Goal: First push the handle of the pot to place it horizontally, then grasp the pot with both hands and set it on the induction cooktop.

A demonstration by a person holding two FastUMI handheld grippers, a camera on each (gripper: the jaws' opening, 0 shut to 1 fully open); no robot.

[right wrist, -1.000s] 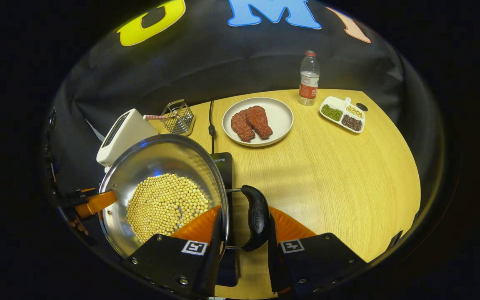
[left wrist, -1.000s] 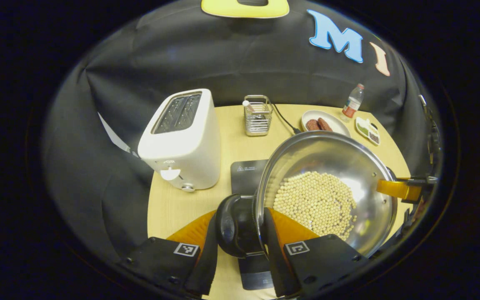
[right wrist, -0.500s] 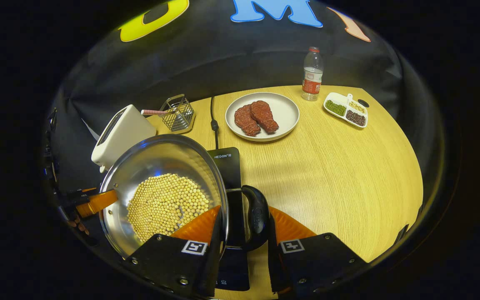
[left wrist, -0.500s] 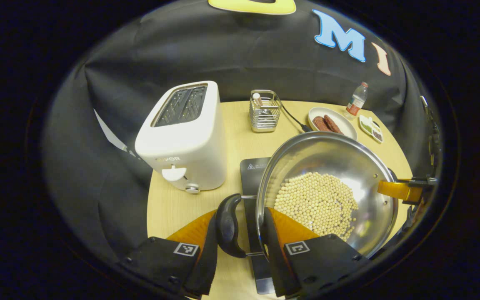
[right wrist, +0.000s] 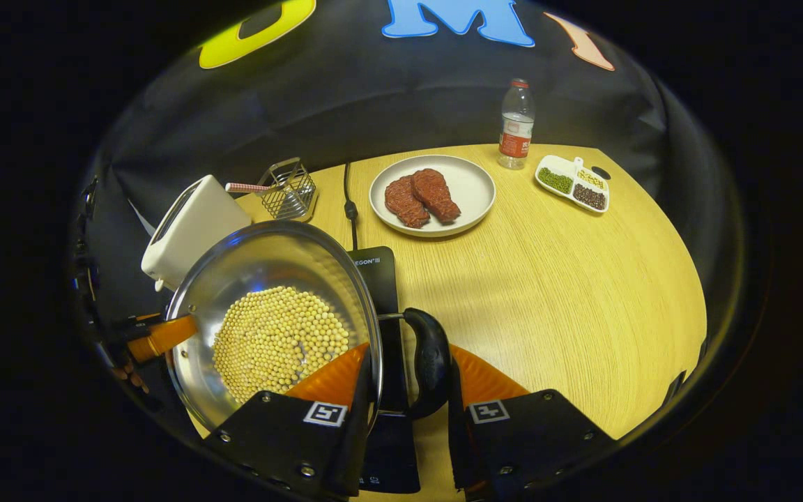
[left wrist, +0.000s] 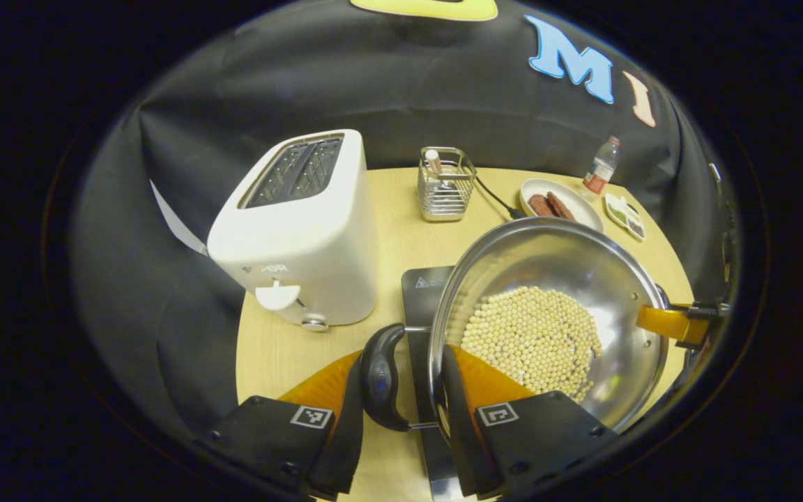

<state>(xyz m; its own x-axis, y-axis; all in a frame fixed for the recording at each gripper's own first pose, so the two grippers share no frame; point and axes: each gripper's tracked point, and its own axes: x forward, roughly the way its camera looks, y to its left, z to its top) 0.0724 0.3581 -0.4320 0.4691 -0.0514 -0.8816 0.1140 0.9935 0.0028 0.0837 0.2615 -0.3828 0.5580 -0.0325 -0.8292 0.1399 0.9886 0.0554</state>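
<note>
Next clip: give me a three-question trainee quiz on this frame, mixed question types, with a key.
1. True or false: the pot holds pale round beans.
2. Multiple choice: what lies on the white plate? A) bread slices B) two pieces of red meat C) green beans
3. Fill in: the left gripper grips the pot by its black ____, the rim between its fingers.

Key
1. True.
2. B: two pieces of red meat.
3. handle; the right gripper has the opposite handle, above the black induction cooktop.
</note>
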